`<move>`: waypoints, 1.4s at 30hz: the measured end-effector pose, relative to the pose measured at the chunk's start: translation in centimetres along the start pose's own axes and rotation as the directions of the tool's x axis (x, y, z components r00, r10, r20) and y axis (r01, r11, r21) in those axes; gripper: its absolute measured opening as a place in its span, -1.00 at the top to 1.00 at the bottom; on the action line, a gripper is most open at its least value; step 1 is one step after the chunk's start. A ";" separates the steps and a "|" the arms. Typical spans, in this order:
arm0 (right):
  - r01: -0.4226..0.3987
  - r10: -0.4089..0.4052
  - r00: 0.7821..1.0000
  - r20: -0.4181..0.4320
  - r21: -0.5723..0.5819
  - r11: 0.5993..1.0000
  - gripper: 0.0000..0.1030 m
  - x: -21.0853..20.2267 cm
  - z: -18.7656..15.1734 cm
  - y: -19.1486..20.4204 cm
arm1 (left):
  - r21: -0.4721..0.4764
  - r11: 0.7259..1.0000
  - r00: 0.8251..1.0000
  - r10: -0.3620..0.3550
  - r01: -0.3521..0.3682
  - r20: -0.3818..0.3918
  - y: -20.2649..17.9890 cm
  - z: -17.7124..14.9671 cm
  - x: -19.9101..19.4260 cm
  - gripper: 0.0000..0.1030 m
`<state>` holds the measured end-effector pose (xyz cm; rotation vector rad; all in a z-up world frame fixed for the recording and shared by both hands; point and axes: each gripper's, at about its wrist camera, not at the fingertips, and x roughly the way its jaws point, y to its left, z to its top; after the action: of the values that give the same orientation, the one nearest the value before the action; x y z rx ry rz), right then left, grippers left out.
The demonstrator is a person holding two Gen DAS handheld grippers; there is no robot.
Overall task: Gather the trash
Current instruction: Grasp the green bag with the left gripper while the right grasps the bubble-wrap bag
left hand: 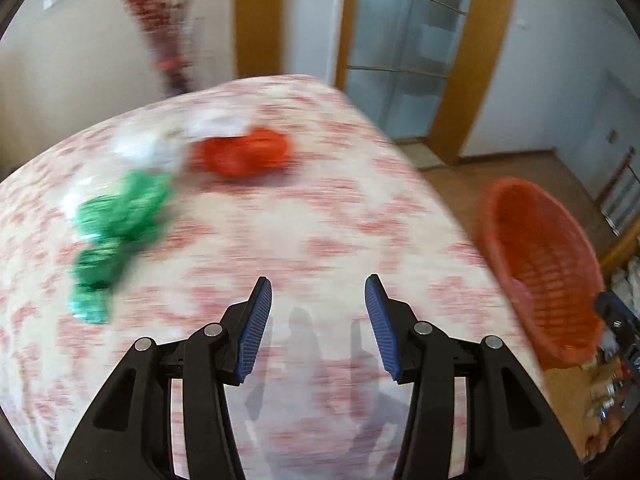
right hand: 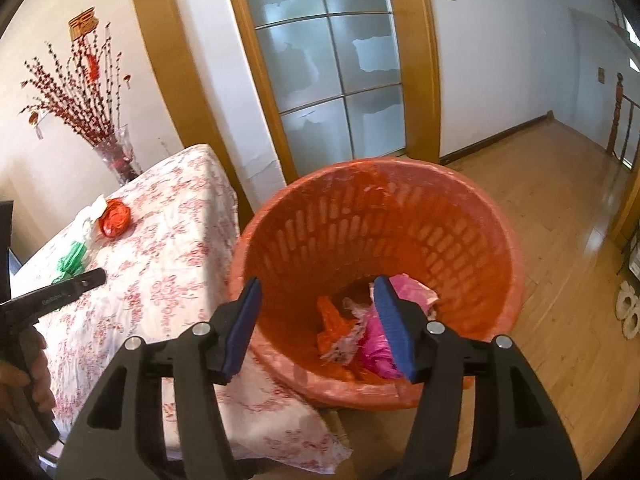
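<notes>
The trash still to collect lies in a cluster toward the far left part of my table [left hand: 328, 216]: a crumpled green wrapper [left hand: 116, 232] nearest me, a crumpled red wrapper [left hand: 244, 152] farther along toward the far edge, and white crumpled paper [left hand: 160, 140] touching both between them. All 3 are blurred in the left wrist view, so I cannot tell more about them. More trash sits in the bottom of the orange basket [right hand: 440, 208], which stands on the wooden floor [right hand: 560, 208] just beside the table's right edge: pink plastic [right hand: 376, 344], an orange scrap [right hand: 332, 320] and a pale crinkled piece [right hand: 348, 336]. My right gripper [right hand: 320, 320] hangs over the basket's mouth with its blue pads apart and nothing between them. My left gripper [left hand: 318, 324] is above the bare tablecloth near the near edge, its jaws also apart, holding nothing and touching nothing, well short of the green wrapper. At the table's far left corner stands a glass vase [right hand: 116, 156] of red branches, and behind the basket is a frosted glass door [right hand: 332, 64] in a wooden frame.
</notes>
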<state>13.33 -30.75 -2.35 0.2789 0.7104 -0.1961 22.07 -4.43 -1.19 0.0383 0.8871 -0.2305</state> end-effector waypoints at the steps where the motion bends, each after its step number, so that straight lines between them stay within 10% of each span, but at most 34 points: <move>1: -0.005 0.005 1.000 -0.003 -0.006 1.000 -0.13 0.1 0.0 0.4 | -0.021 0.999 1.000 0.029 -0.029 0.007 1.7 0.0 -0.2 0.05; 9: -0.032 0.031 0.999 -0.030 -0.051 0.998 -0.13 0.9 -0.3 3.3 | -0.163 0.969 0.981 0.194 -0.188 0.026 10.8 0.9 -0.7 0.05; 24: -0.068 0.062 0.997 -0.049 -0.116 0.991 -0.13 1.2 -0.3 6.2 | -0.171 0.968 0.981 0.192 -0.184 0.030 12.9 1.5 0.3 0.05; 27: -0.078 0.072 0.996 -0.050 -0.127 0.989 -0.13 1.2 -0.3 6.7 | -0.169 0.968 0.976 0.203 -0.186 0.085 13.2 1.7 -1.1 -0.46; 31: -0.090 0.083 0.995 -0.061 -0.128 0.988 -0.13 1.5 -0.3 7.0 | -0.131 0.975 0.982 0.186 -0.179 0.040 13.3 1.6 0.4 -0.48; 42: -0.115 0.107 0.992 -0.063 -0.158 0.981 -0.13 1.4 0.0 8.6 | -0.165 0.978 0.991 0.130 -0.129 -0.006 14.1 1.1 2.0 0.33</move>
<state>16.69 -22.77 -1.69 0.1693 0.7575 -0.0245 27.16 8.80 -2.86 -0.0582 0.8924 -0.0347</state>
